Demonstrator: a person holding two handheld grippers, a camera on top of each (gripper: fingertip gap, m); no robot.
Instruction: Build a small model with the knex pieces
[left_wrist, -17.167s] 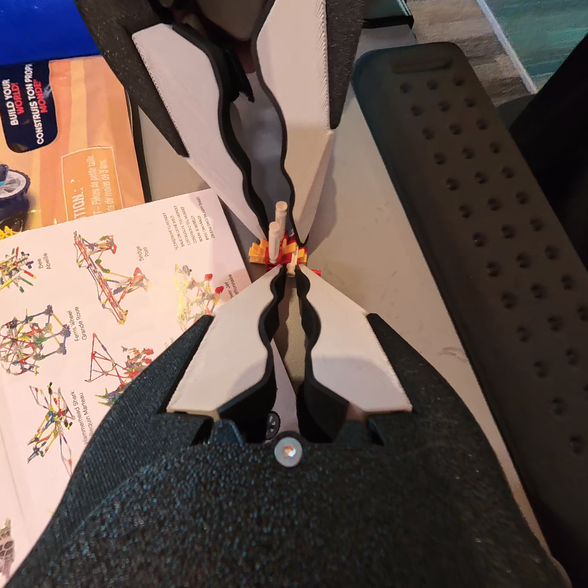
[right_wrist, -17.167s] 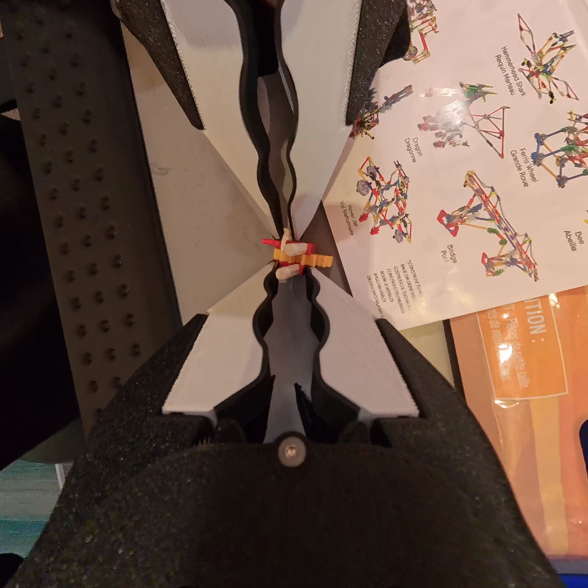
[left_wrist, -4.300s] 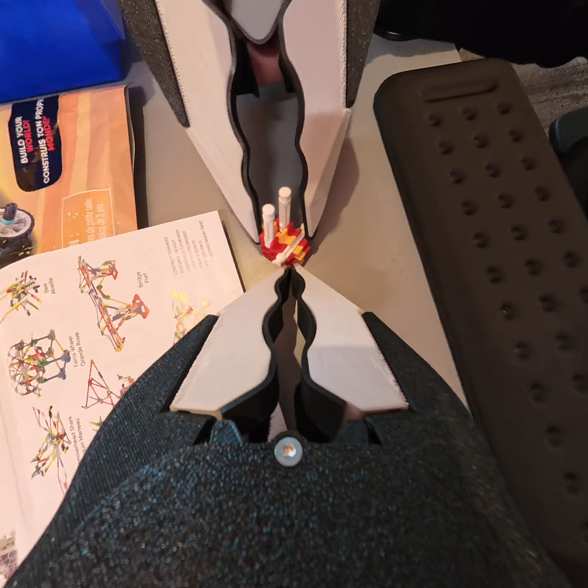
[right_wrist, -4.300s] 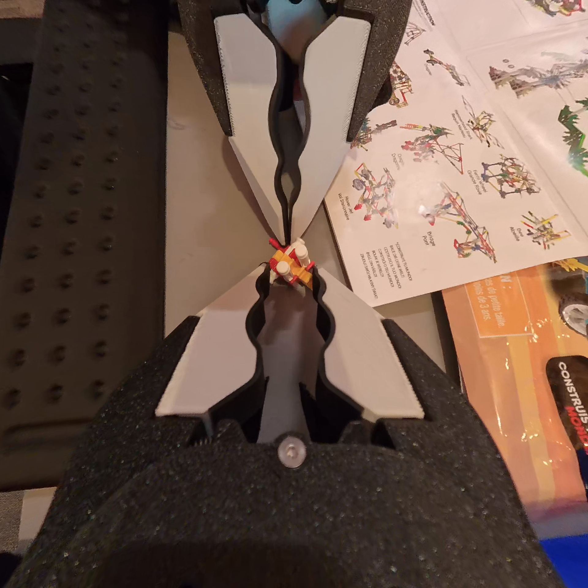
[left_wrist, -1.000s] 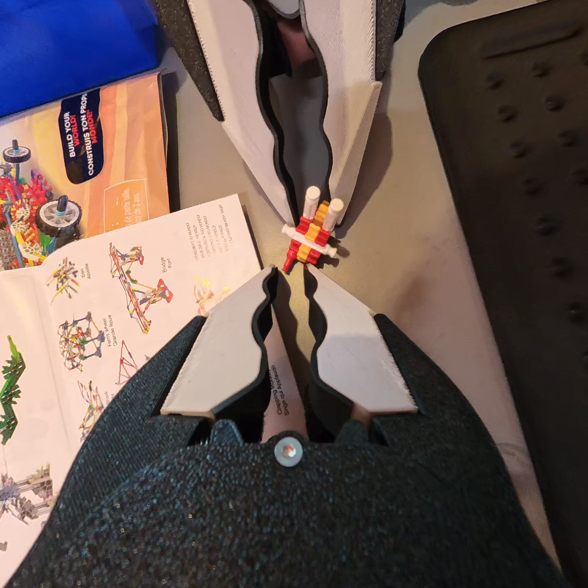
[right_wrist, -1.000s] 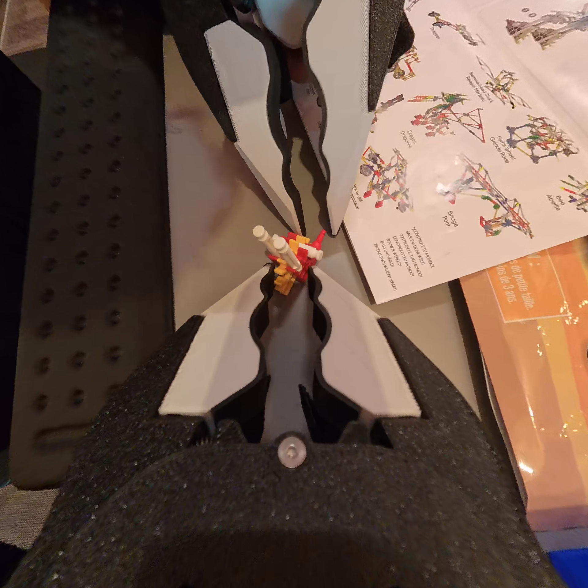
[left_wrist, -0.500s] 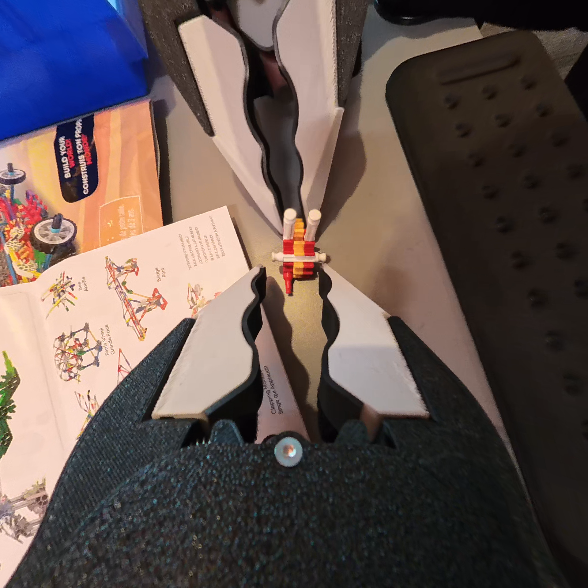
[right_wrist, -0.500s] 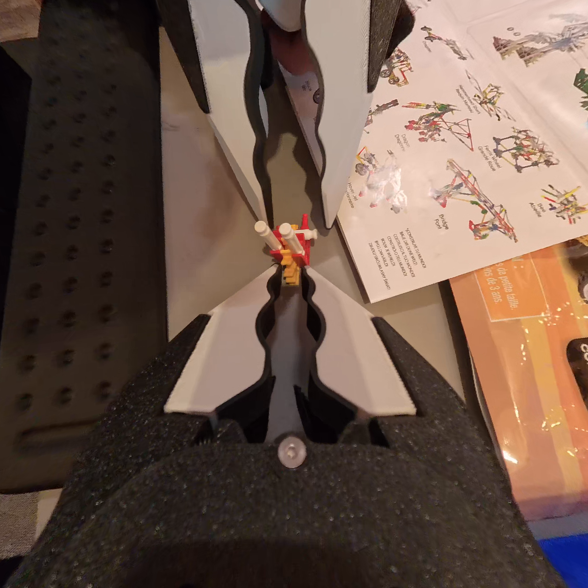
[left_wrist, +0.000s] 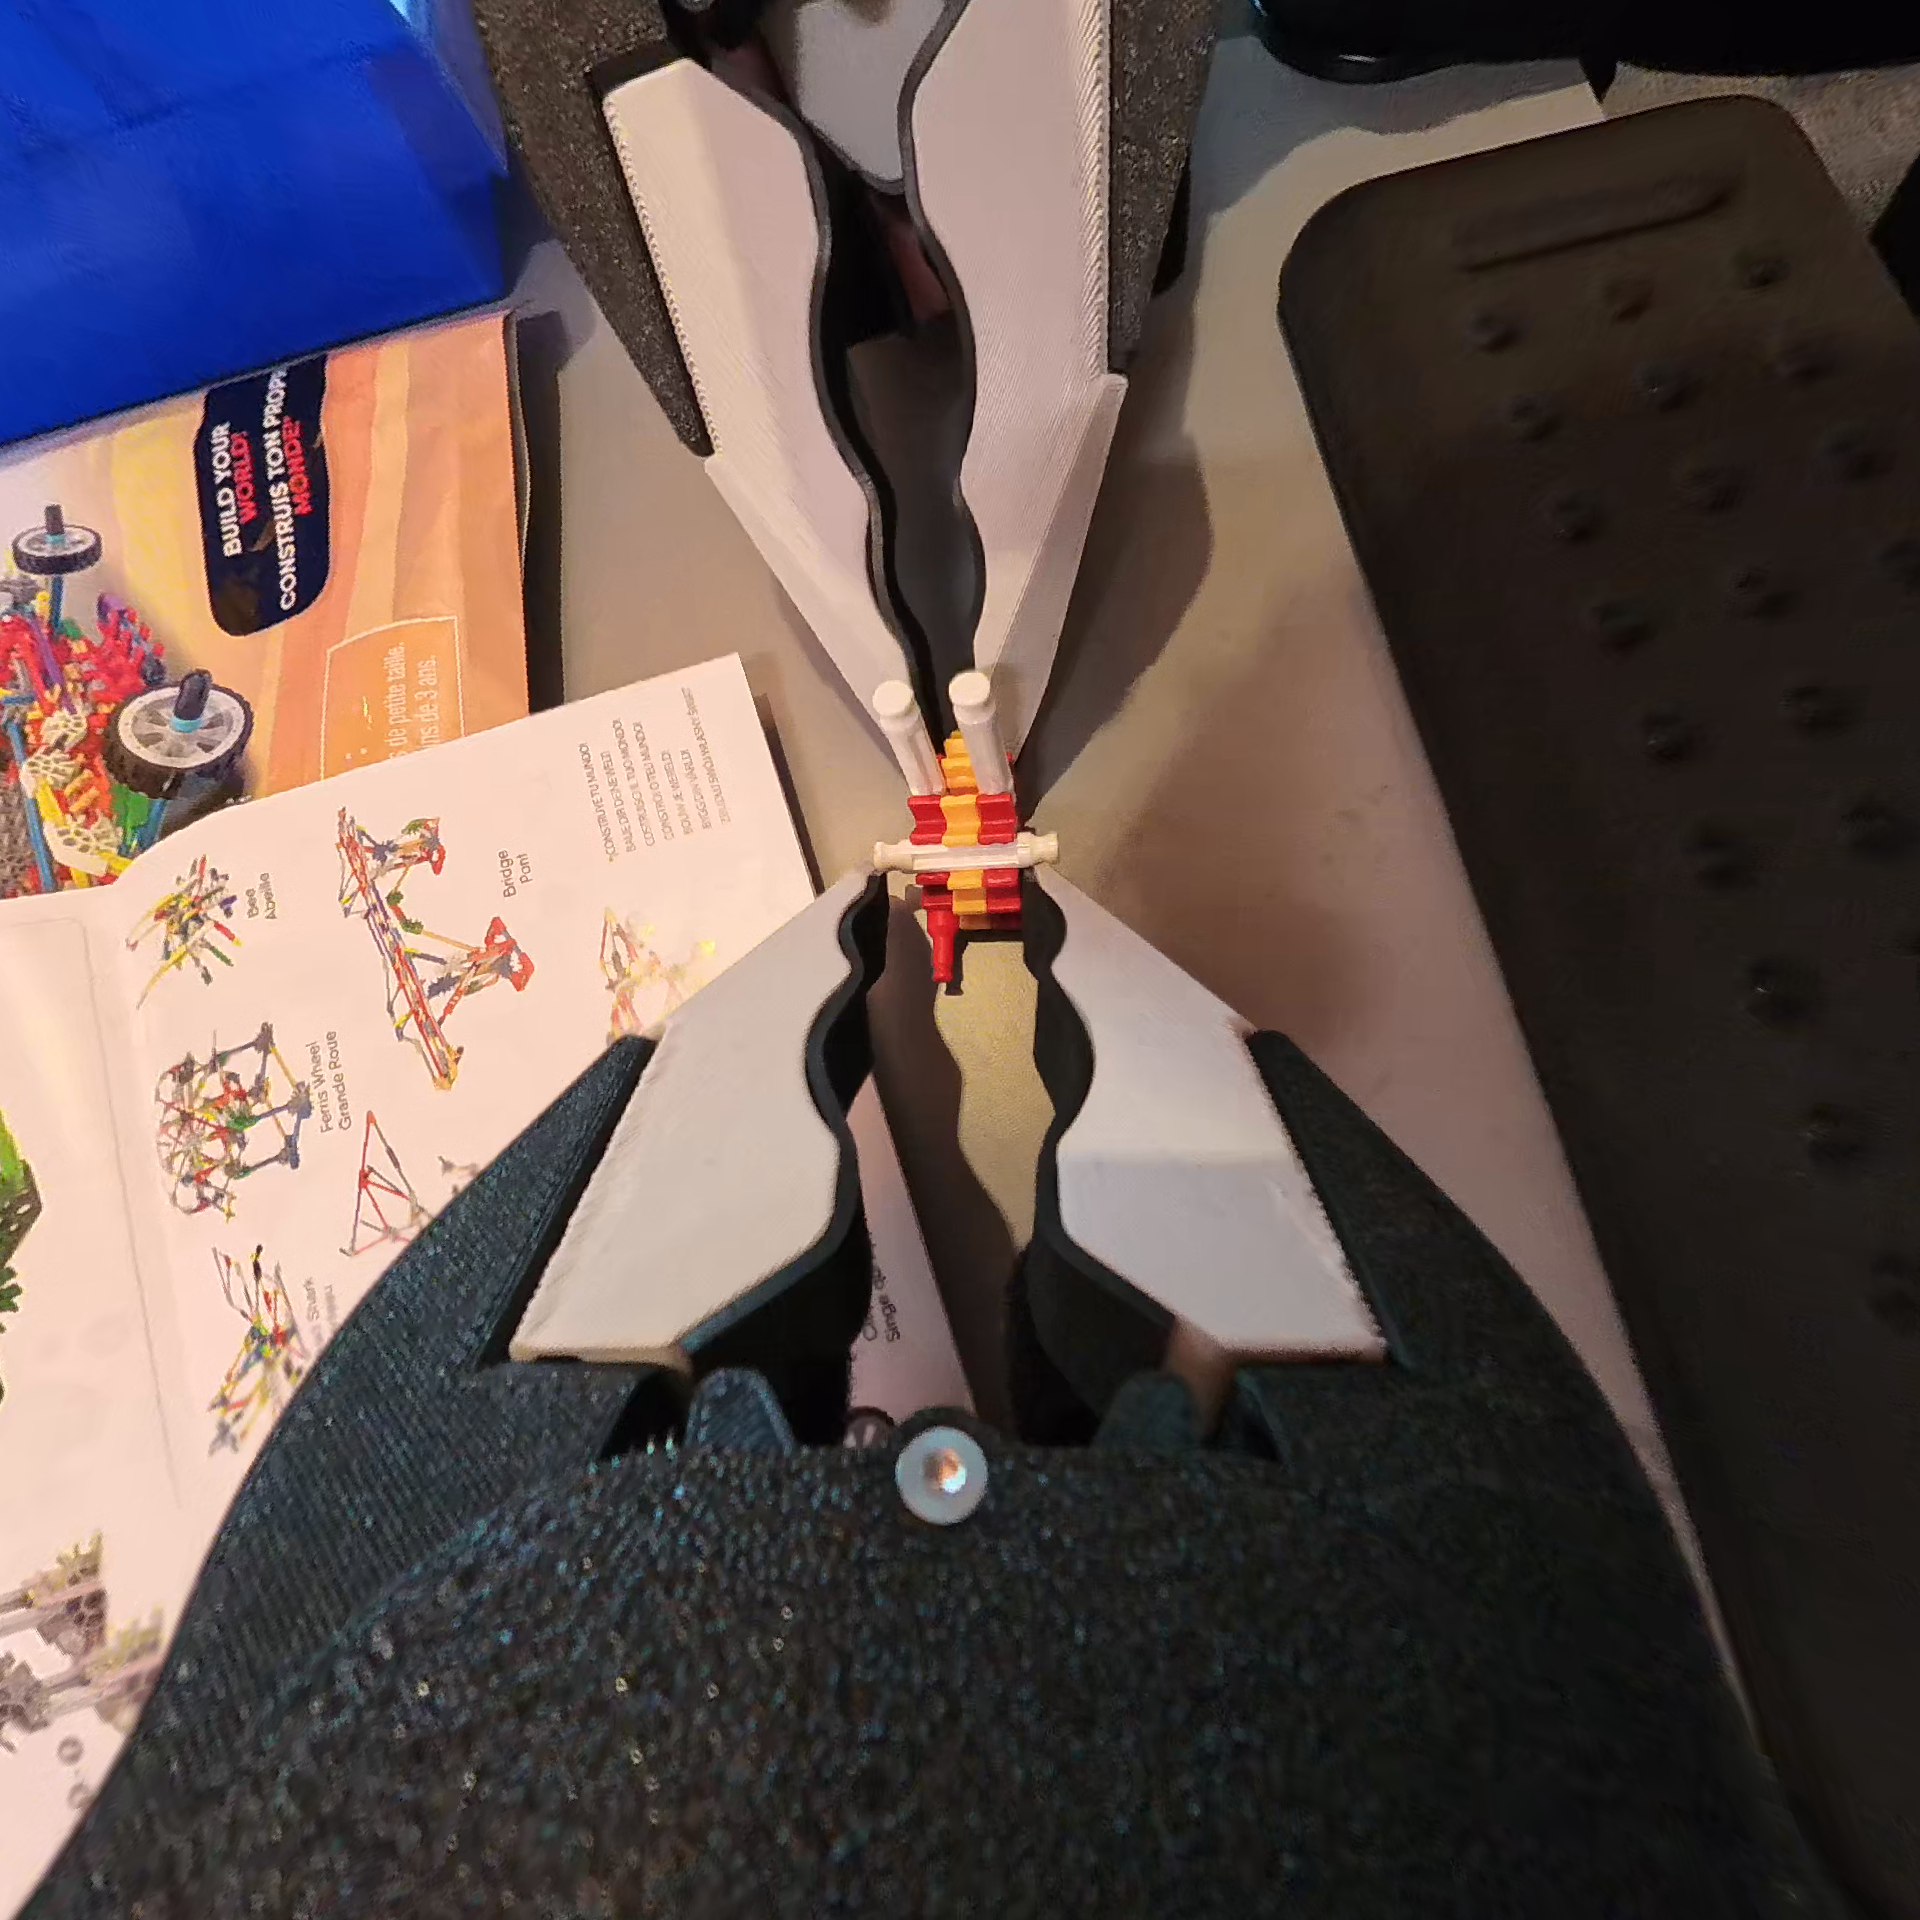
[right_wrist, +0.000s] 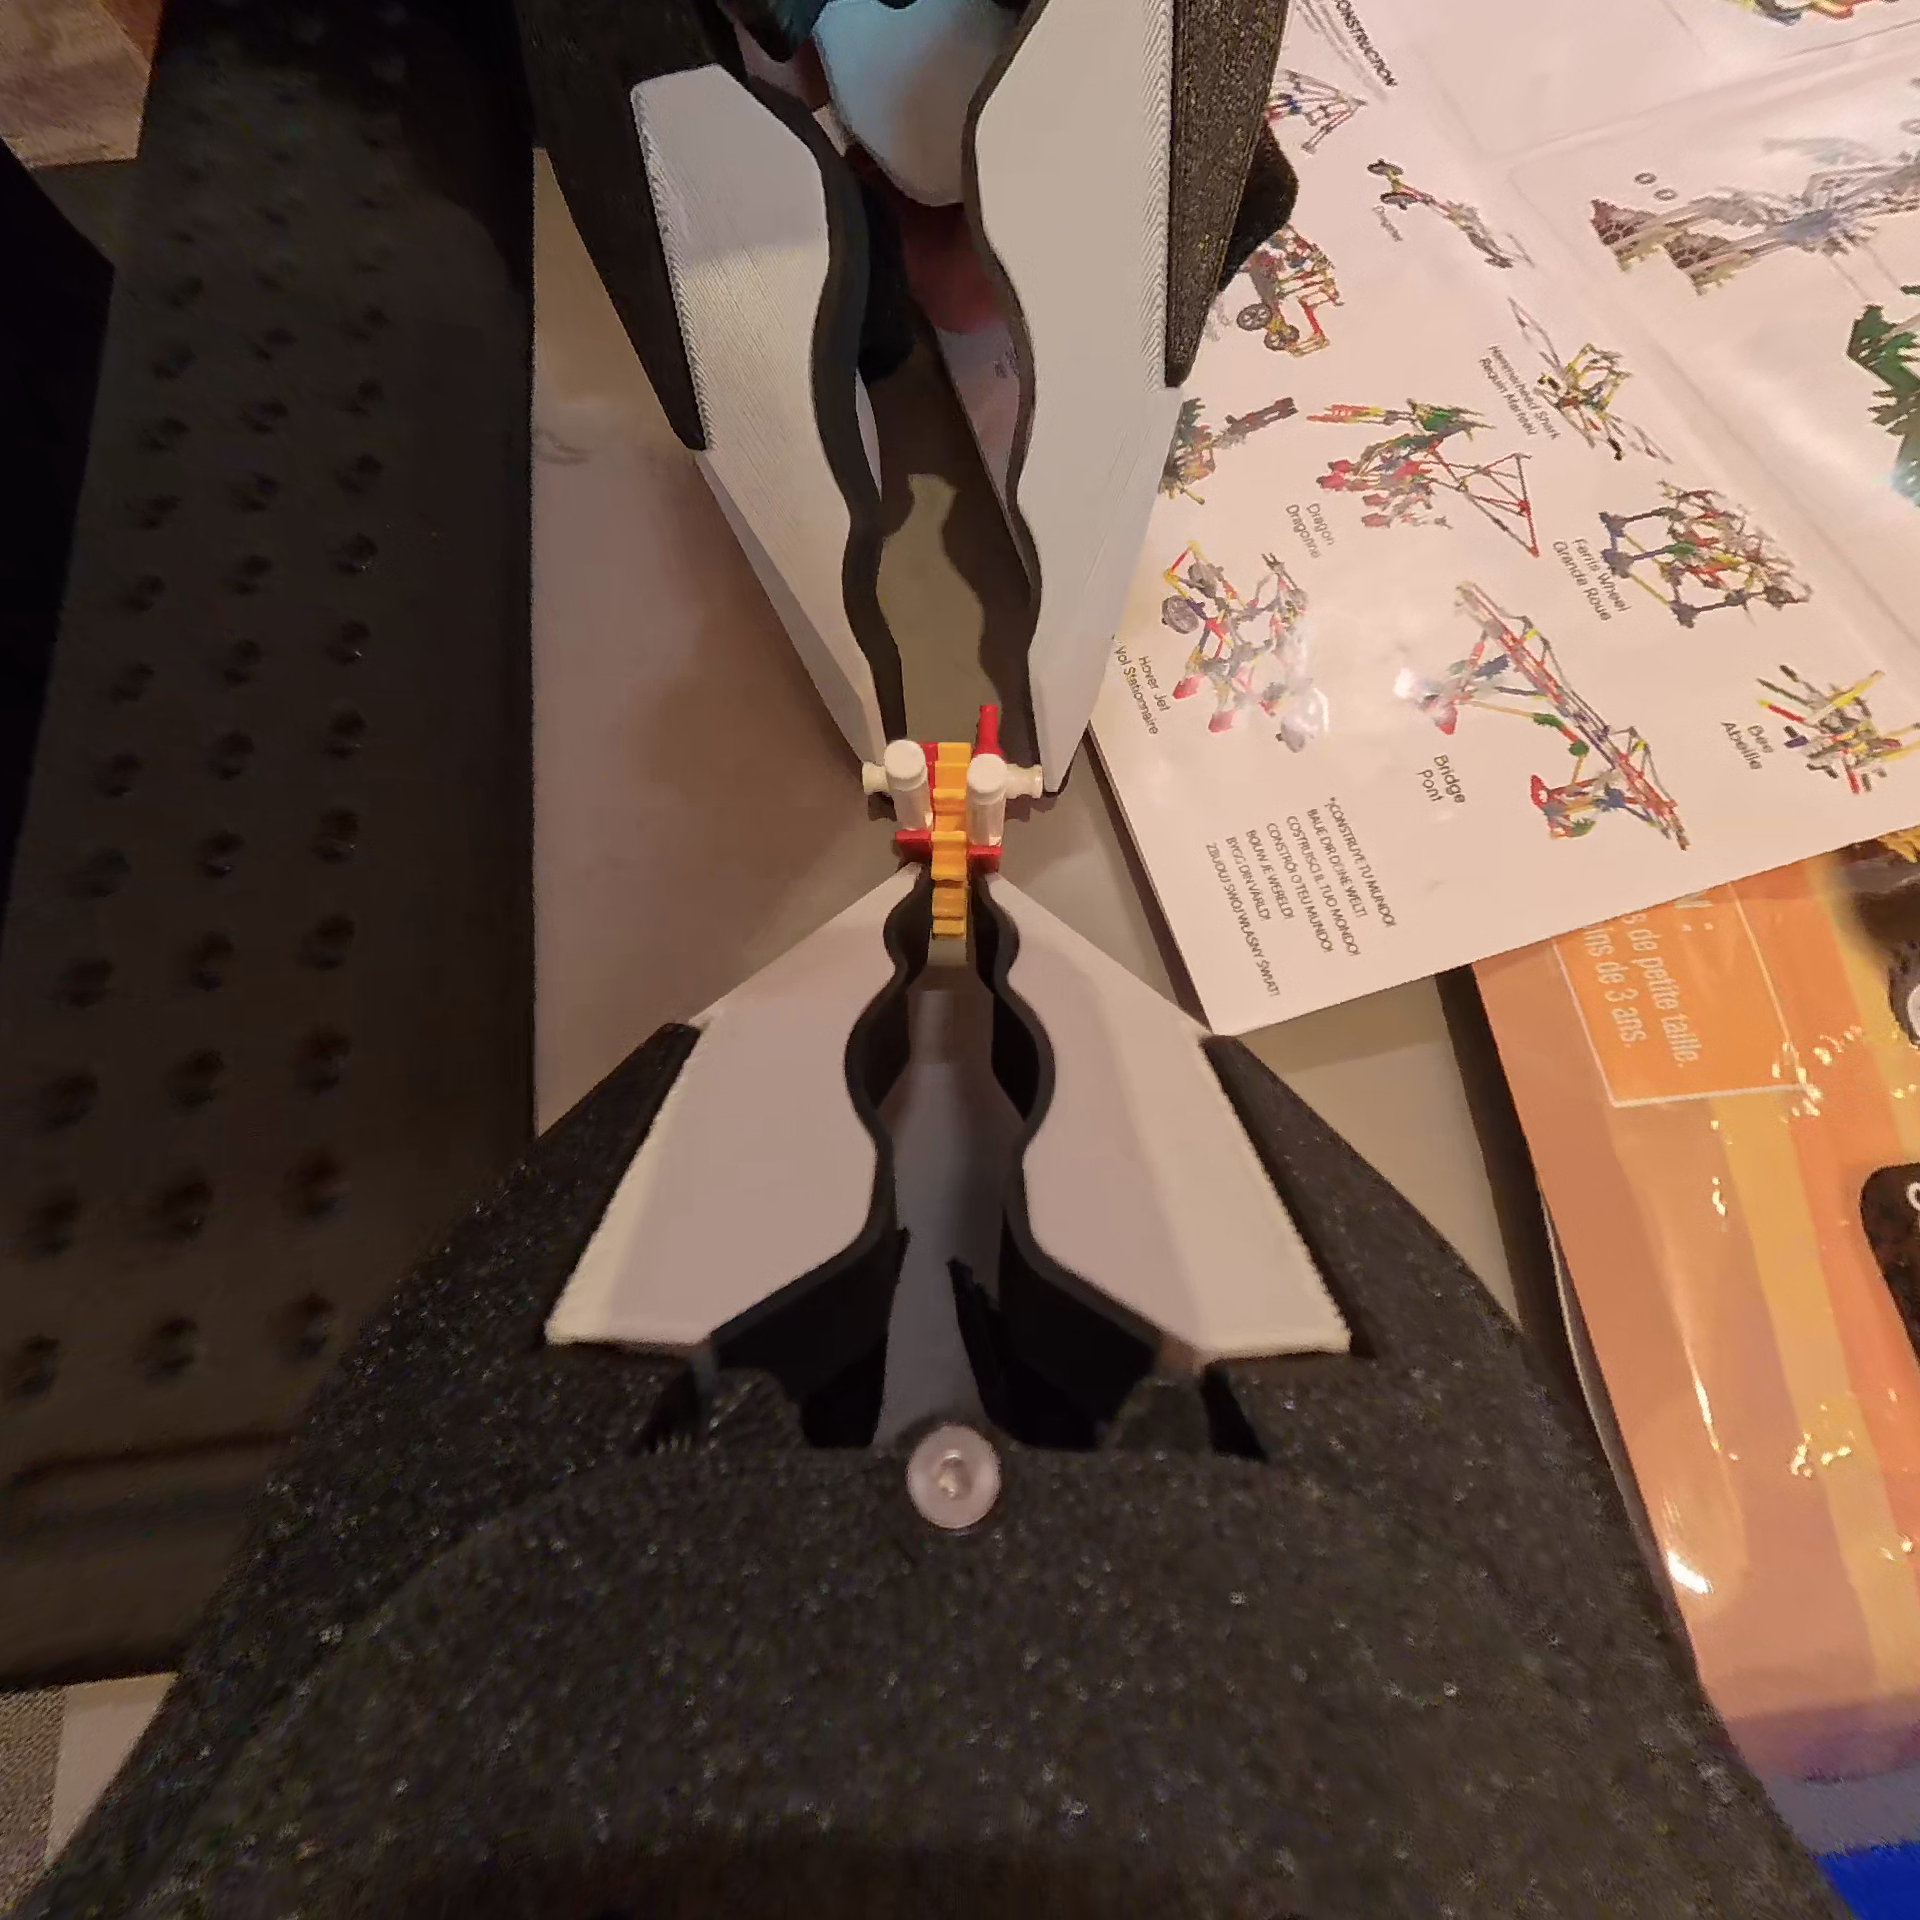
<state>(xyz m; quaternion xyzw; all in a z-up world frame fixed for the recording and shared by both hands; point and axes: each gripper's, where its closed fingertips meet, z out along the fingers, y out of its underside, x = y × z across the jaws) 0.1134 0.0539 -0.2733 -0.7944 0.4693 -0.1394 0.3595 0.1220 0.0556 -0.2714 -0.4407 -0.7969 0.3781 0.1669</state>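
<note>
My right gripper (right_wrist: 948, 899) has its fingers closed narrow on the yellow end of the small red-and-yellow rod assembly (left_wrist: 961, 842), held above the worktop (left_wrist: 1226, 831). My left gripper (left_wrist: 956, 894) stands apart around its other end, tips beside the white crossbar, not clamping. Risk: the thin single-ended pinch may let the assembly pivot or slip; closing off-centre could pop a rod loose.

Warm, dim indoor light from above casts dark shadows under both grippers on the table (left_wrist: 1226, 790). Glare spots the sheet (right_wrist: 1299, 686) at 2 o'clock and the box (right_wrist: 1714, 1299) at 4 o'clock in the right view. Edges bow from the wide lens; the mat (left_wrist: 1662, 831) is soft at 3 o'clock
</note>
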